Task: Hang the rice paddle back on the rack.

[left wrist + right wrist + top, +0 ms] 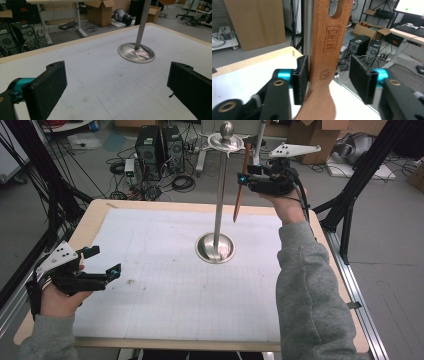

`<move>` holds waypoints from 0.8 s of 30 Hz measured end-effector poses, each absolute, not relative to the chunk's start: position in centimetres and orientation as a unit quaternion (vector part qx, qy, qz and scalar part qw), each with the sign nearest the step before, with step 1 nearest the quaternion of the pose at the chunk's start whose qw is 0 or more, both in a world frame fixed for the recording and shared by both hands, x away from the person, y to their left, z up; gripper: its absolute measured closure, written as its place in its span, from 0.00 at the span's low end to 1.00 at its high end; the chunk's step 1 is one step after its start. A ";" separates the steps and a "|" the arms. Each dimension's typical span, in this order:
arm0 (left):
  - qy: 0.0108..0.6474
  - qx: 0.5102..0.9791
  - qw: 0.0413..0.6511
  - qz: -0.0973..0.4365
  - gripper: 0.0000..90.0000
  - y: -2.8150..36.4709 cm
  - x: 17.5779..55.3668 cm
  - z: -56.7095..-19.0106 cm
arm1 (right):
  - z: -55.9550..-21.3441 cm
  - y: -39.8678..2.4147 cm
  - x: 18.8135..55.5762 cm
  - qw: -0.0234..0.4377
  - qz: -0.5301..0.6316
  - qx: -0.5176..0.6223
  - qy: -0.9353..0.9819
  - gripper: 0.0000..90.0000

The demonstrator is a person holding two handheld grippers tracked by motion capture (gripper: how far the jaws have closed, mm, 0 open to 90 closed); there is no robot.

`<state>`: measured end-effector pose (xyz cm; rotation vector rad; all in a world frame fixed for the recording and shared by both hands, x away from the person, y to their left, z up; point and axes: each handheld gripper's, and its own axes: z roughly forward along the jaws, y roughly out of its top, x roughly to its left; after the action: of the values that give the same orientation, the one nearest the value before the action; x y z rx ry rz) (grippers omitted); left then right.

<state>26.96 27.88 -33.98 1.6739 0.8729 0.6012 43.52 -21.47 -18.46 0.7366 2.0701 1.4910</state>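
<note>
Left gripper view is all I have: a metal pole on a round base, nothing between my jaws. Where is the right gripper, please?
Observer: In the high view, the right gripper is raised beside the pole, around a hanging wooden utensil.
Operator: Is it squeezing the utensil?
Observer: No. In the right gripper view one pad touches the wood and the other pad stands apart.
Operator: What tops the pole?
Observer: A metal ball.

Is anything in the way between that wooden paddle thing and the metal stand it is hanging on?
Nothing visible. The wooden utensil hangs right beside the stand's pole, between the right gripper's parted jaws: one pad touches it, the other stands off.
</note>
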 end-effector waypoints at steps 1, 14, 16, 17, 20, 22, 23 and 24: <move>0.368 0.708 0.547 0.253 0.03 27.9 27.0 -34.0 | -18.6 -21.5 43.4 0.240 0.547 0.267 0.756 0.48; 0.363 0.711 0.548 0.248 0.03 27.3 27.7 -34.0 | -19.8 -22.2 42.9 0.245 0.539 0.269 0.759 0.20; 0.361 0.712 0.548 0.247 0.03 27.1 27.9 -34.0 | -19.8 -22.0 42.4 0.253 0.535 0.268 0.760 0.13; 0.361 0.712 0.548 0.247 0.03 27.1 27.9 -34.0 | -19.8 -22.0 42.4 0.253 0.535 0.268 0.760 0.13; 0.359 0.714 0.549 0.245 0.03 26.9 28.0 -34.0 | -19.8 -21.9 41.8 0.257 0.535 0.256 0.763 0.10; 0.360 0.713 0.550 0.245 0.03 26.9 28.1 -34.0 | -19.8 -21.8 41.7 0.258 0.533 0.255 0.765 0.08; 0.358 0.714 0.550 0.245 0.03 26.8 28.1 -34.0 | -19.9 -21.7 41.6 0.259 0.531 0.254 0.766 0.04; 0.358 0.714 0.550 0.244 0.03 26.8 28.2 -34.0 | -20.0 -21.7 41.5 0.259 0.531 0.256 0.765 0.02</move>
<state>28.17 26.77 -34.00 1.6910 0.8476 0.5777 41.51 -21.69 -20.01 0.6943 2.0743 1.4381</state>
